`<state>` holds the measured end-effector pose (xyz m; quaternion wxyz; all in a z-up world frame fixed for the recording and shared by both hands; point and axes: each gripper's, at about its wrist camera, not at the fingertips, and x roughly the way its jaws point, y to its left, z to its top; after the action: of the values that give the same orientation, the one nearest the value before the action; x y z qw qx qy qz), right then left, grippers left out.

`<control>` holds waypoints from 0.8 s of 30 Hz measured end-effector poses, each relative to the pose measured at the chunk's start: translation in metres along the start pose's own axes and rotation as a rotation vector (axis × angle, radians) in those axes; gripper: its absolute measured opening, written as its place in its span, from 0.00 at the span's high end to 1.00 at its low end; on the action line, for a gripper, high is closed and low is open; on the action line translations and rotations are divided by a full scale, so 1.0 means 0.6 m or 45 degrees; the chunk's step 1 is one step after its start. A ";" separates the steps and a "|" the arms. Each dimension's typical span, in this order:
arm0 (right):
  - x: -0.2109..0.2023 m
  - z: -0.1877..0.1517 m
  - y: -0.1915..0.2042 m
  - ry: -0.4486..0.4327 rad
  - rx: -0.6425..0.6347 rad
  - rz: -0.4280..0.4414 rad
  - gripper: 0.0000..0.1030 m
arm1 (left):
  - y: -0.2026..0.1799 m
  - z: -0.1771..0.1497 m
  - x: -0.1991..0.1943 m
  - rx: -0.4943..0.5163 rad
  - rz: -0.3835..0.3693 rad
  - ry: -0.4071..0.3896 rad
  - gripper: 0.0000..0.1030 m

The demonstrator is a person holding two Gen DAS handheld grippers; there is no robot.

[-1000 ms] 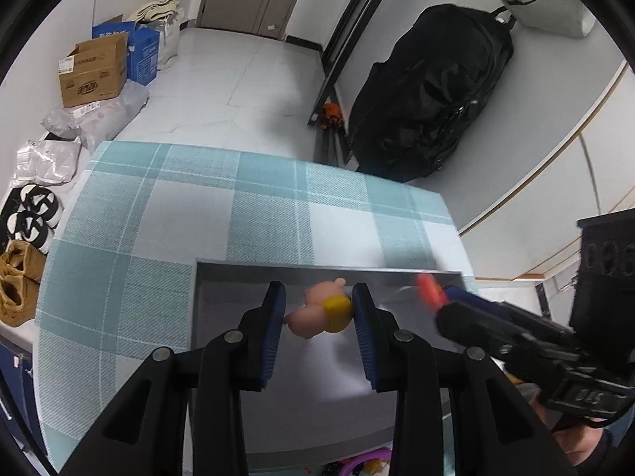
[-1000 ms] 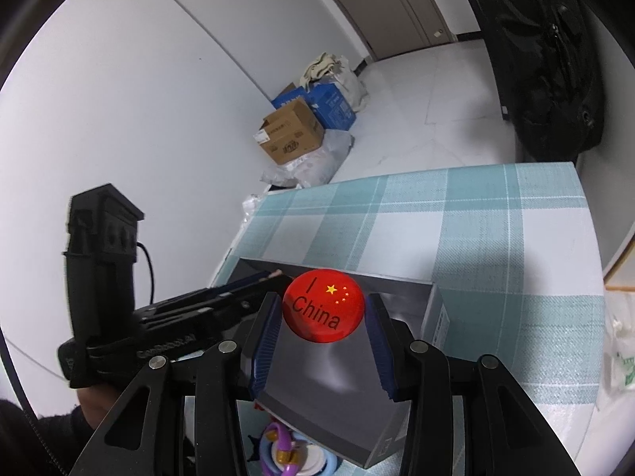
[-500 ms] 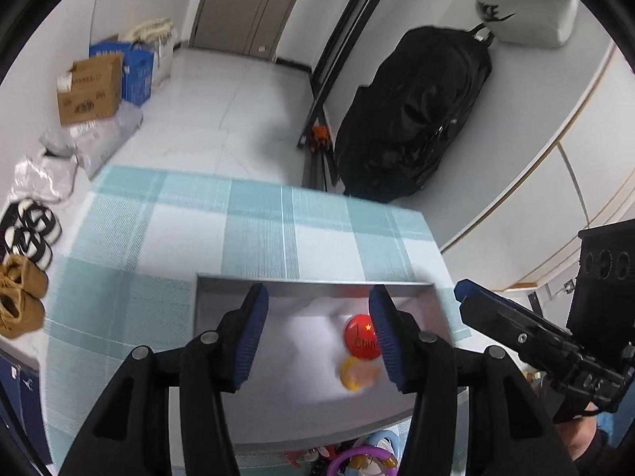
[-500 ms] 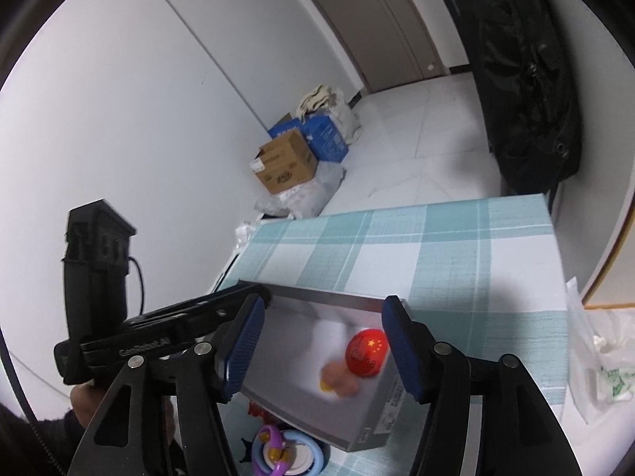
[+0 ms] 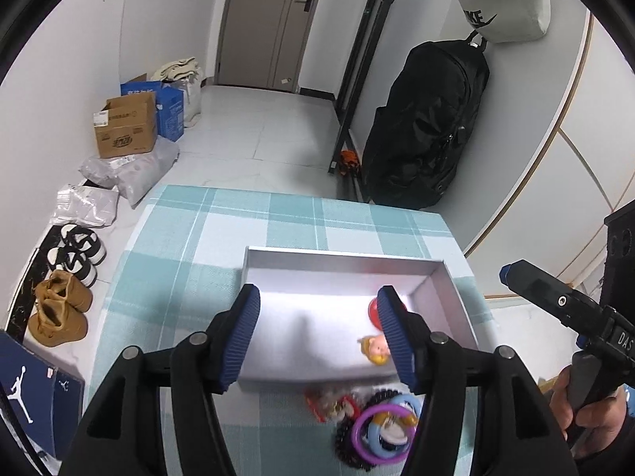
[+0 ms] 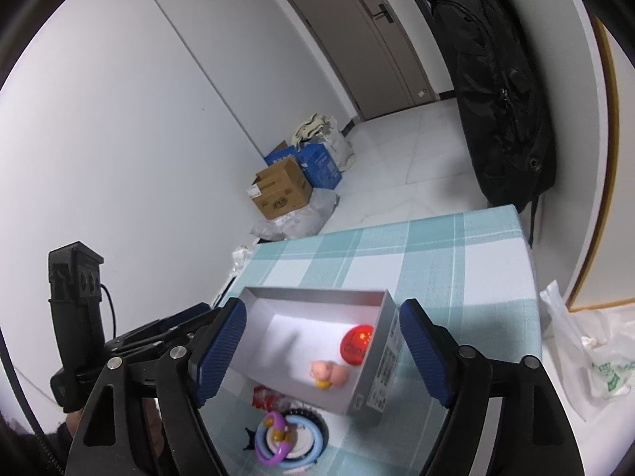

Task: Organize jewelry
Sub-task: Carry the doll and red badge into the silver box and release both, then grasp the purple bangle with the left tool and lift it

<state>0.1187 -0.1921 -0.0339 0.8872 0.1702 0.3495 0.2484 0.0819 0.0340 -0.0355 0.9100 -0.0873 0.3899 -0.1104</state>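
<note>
A grey open box (image 5: 341, 256) (image 6: 381, 361) stands on the plaid tablecloth. Inside it lie a red "China" badge (image 6: 356, 343) (image 5: 372, 311) and a small pink pig figure (image 6: 329, 373) (image 5: 375, 351). In front of the box lies a heap of trinkets: purple and blue rings (image 5: 387, 432) (image 6: 279, 442), a black spiral band and a red item (image 5: 329, 404). My left gripper (image 5: 317, 337) is open and empty, raised above the box. My right gripper (image 6: 321, 353) is open and empty, above the box too.
The table's teal plaid cloth (image 5: 190, 261) ends at edges on all sides. A black bag (image 5: 420, 127) hangs at the far right. Cardboard boxes (image 5: 125, 127), shoes (image 5: 59, 313) and plastic bags lie on the floor at left. A white plastic bag (image 6: 595, 357) sits right of the table.
Both grippers opened and let go: the pig figure from the left, the red badge from the right. Both things now lie in the box. Both grippers have pulled back and up.
</note>
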 end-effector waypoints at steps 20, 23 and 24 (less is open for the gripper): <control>-0.044 -0.046 0.007 0.007 -0.047 -0.076 0.14 | -0.032 -0.092 0.006 0.033 -0.179 0.259 0.30; -0.046 -0.049 0.007 0.012 -0.042 -0.081 0.13 | -0.049 -0.102 0.010 0.090 -0.188 0.297 0.29; -0.046 -0.050 0.007 0.014 -0.043 -0.083 0.13 | -0.053 -0.104 0.013 0.107 -0.183 0.306 0.29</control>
<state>0.0788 -0.2004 -0.0380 0.8957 0.1424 0.3556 0.2259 0.0371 -0.0033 -0.0755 0.8494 -0.0631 0.4838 -0.2011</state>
